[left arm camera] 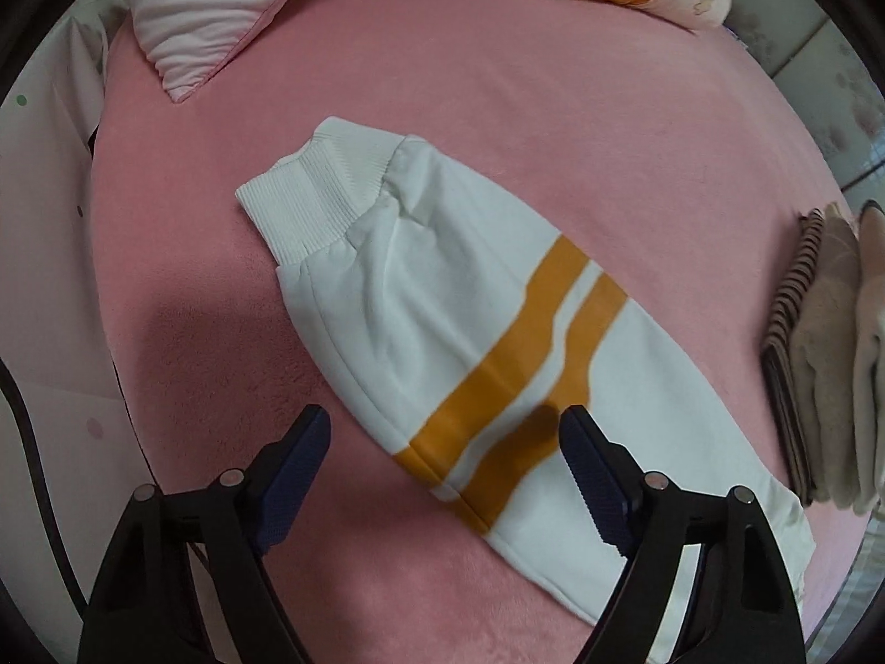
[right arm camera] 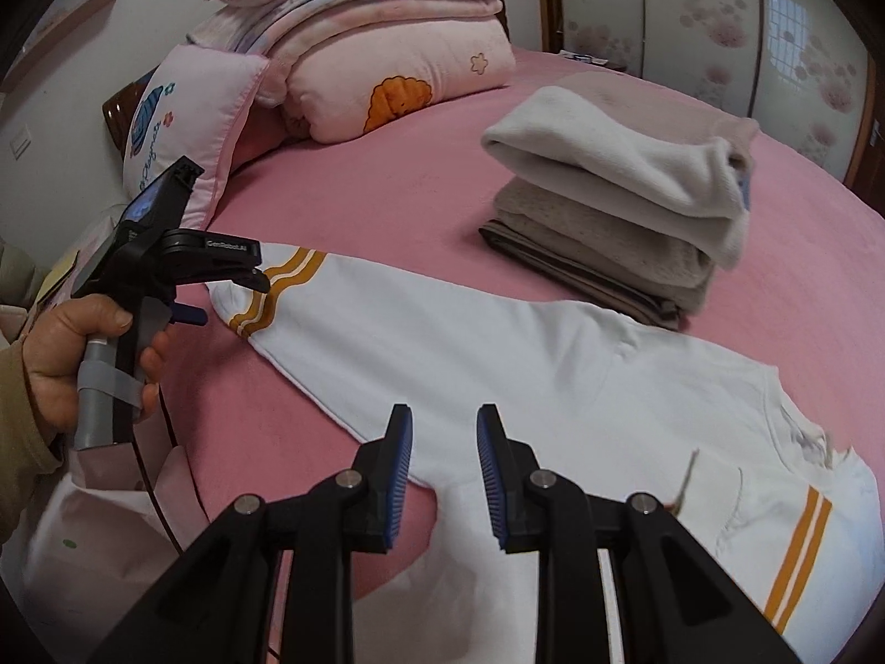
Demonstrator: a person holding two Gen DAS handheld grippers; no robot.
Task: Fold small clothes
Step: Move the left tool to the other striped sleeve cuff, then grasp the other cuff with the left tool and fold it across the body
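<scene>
Left gripper poised over the sweatshirt's striped sleeve on the bed

Left wrist view: left gripper (left arm camera: 445,456), jaws wide apart and empty, hangs over the white sweatshirt (left arm camera: 442,299) sleeve near the bed's (left arm camera: 553,110) left edge; best pinch at the ribbed cuff (left arm camera: 310,205). Right wrist view: right gripper (right arm camera: 444,476), jaws narrowly apart and empty, should pin the body while the sleeve folds inward.

Bedroom: pink bed (right arm camera: 387,166), pillows (right arm camera: 182,127), folded blankets (right arm camera: 376,0).

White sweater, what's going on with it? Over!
Both hand-held grippers open, left over the striped sleeve, right empty. White sweater spread out, unfolded. Folded stack sits clear.
</scene>
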